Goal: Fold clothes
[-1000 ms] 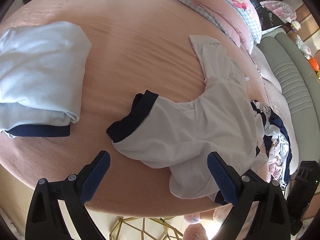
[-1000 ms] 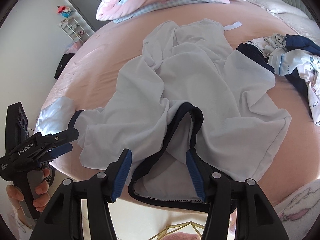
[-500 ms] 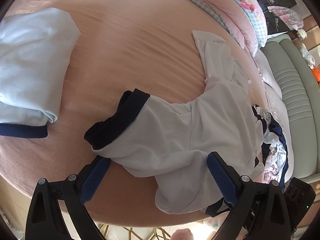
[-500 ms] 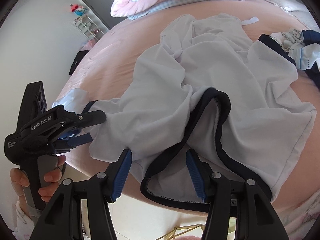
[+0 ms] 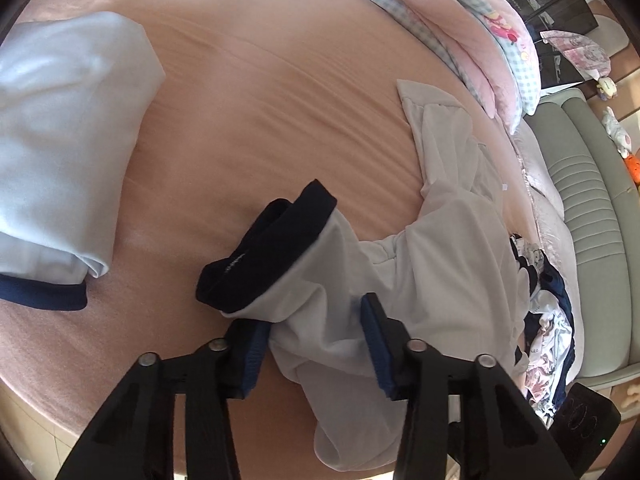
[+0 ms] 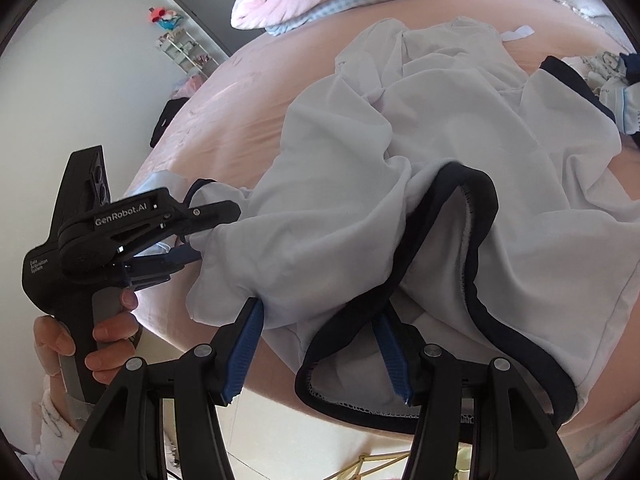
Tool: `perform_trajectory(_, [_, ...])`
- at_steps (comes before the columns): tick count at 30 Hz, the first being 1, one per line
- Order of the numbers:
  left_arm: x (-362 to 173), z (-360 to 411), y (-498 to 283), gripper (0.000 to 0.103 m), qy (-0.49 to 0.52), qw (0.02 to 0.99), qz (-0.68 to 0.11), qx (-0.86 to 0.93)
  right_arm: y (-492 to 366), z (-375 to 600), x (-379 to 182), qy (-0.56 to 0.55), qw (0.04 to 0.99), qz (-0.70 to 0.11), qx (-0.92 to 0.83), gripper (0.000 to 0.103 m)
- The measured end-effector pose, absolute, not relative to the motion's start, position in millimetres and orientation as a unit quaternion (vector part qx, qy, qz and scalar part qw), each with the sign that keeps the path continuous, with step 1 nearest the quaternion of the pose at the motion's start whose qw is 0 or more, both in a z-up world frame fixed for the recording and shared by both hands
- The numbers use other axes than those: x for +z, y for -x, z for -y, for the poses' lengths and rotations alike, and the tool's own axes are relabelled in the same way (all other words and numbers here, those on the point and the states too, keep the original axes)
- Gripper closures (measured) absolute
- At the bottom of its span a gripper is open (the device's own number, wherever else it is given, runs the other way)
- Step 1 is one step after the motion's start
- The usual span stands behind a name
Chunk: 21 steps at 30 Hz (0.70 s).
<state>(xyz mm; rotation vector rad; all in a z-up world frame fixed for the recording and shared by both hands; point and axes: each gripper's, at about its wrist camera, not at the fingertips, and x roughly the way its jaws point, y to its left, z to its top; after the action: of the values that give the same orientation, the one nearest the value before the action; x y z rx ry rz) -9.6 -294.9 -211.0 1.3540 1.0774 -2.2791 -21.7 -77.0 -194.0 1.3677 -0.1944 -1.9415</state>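
Two grippers at work on one crumpled white shirt [image 6: 360, 184] with navy trim, spread in loose ridges over the near part of the pink bed [image 5: 248, 92]. Left gripper [image 5: 316, 344]: fingers narrowed around a bunch of white cloth just behind the navy sleeve cuff [image 5: 268, 256], though from the wrist view alone hard to tell whether fully pinched; seen from the right wrist view, left gripper [image 6: 200, 236] appears clamped on the sleeve end. Right gripper [image 6: 320, 344]: fingers set fairly wide, one blue pad under the white shoulder cloth, the other behind the navy neckline band [image 6: 460, 248], not visibly closed on anything. Beside, at the far left of the bed, a folded pale-blue garment [image 5: 68, 140] with a navy hem, lying flat; at the right edge, a heap of unsorted clothes [image 5: 548, 320]. Judged as a spreading-out step ahead of a fold. To do it well: secure a grip on a single layer at the shoulder seam or collar edge rather than a wad, keep both holds level, draw apart gently until the ridges flatten, and keep the hem from dragging off the near edge of the mattress. Worth watching the thin, slippery-looking cloth, likely to slide from a shallow pinch.
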Motion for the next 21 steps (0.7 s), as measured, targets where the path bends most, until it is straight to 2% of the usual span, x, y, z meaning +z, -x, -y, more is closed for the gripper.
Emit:
perform_trajectory(1, [-211, 296, 8, 0.081, -0.463, 0.141, -0.376, -0.79, 23, 75, -196, -0.537, 0.374, 0.093, -0.751, 0.047])
perform_trajectory(4, [-212, 299, 4, 0.089, -0.445, 0.145, -0.385, -0.796, 26, 69, -201, -0.545, 0.382, 0.143, -0.732, 0.046])
perform_trajectory(8, [-204, 301, 5, 0.094, -0.433, 0.172, -0.358, -0.809, 25, 69, -204, -0.544, 0.394, 0.167, -0.722, 0.042])
perform_trajectory(11, [-191, 301, 9, 0.095, -0.425, 0.198, -0.305, -0.829, 18, 83, -204, -0.545, 0.421, 0.142, -0.711, 0.042])
perform_trajectory(14, [-181, 302, 12, 0.095, -0.419, 0.215, -0.271, -0.839, 5, 103, -200, -0.529, 0.44, 0.077, -0.722, 0.042])
perform_trajectory(19, [-179, 312, 13, 0.095, -0.419, 0.234, -0.257, -0.839, -16, 125, -193, -0.477, 0.438, -0.03, -0.761, 0.042])
perform_trajectory(21, [-181, 316, 12, 0.095, -0.424, 0.233, -0.265, -0.834, -15, 124, -194, -0.473, 0.428, -0.033, -0.769, 0.042])
